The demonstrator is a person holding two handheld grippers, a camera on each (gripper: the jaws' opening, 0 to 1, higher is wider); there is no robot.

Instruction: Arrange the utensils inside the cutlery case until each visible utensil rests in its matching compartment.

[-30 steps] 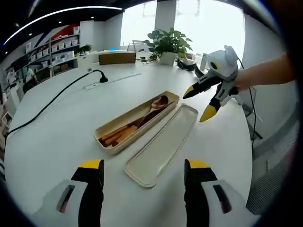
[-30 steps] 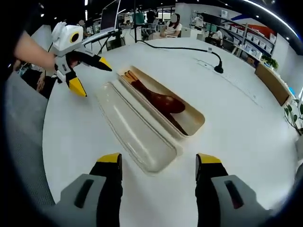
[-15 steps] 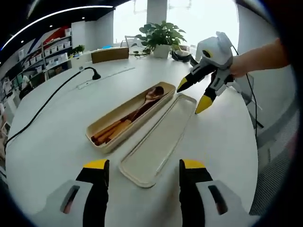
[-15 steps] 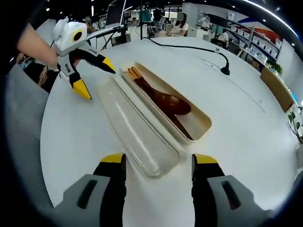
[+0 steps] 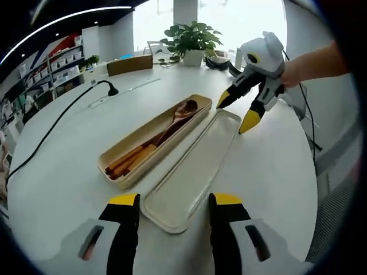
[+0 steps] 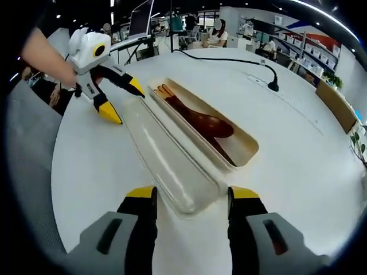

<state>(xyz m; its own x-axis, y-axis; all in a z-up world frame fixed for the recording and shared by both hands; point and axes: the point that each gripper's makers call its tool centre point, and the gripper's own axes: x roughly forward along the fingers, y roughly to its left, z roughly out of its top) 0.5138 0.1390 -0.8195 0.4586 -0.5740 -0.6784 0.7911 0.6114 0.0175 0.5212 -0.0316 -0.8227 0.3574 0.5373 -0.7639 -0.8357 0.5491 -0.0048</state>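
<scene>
On the round white worktop, the long beige cutlery case held the brown wooden utensils, its clear lid beside it. Both tongs, left and right, had drawn closer to the lid's ends, jaws apart, gripping nothing.

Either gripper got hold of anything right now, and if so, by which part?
Nothing is held. The left gripper and right gripper are both open, jaws straddling opposite ends of the lid without gripping it.
</scene>
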